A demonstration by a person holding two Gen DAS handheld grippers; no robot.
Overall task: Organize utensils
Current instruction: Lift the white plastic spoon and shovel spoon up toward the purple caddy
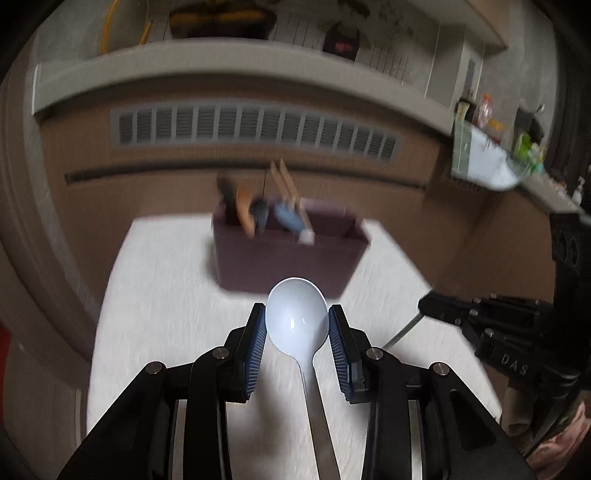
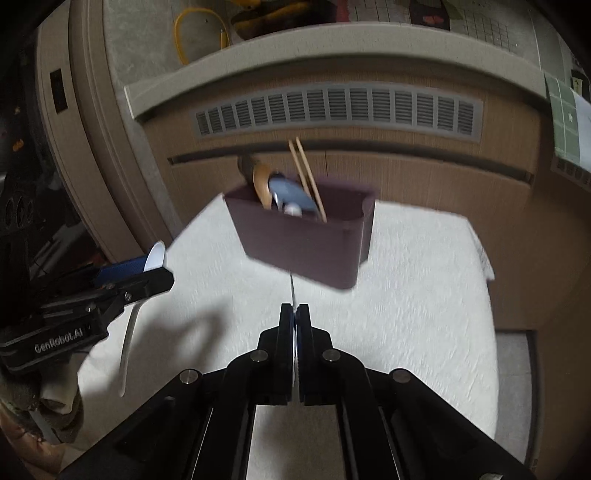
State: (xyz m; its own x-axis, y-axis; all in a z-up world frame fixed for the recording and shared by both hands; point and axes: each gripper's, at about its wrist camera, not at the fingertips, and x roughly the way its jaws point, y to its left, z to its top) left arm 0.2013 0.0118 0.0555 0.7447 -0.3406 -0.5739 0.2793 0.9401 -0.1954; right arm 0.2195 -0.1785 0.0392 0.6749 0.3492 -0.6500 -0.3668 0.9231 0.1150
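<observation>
Under my work lies a white textured tabletop (image 1: 177,295), its rounded far corners showing in both wrist views. Past its far edge, toward twelve o'clock, stands a brown wood-grain panel (image 2: 424,177) with a long grey slatted vent grille (image 1: 255,127) set across it, and a dark narrow slot runs below the grille. A pale beige ledge (image 1: 221,77) caps the panel. On the floor beyond, at eleven o'clock, I see a yellow looped hose (image 2: 201,31) beside a dark blurred bundle. At two o'clock in my left view, a side counter (image 1: 546,188) holds small bottles and jars, too blurred to name.
</observation>
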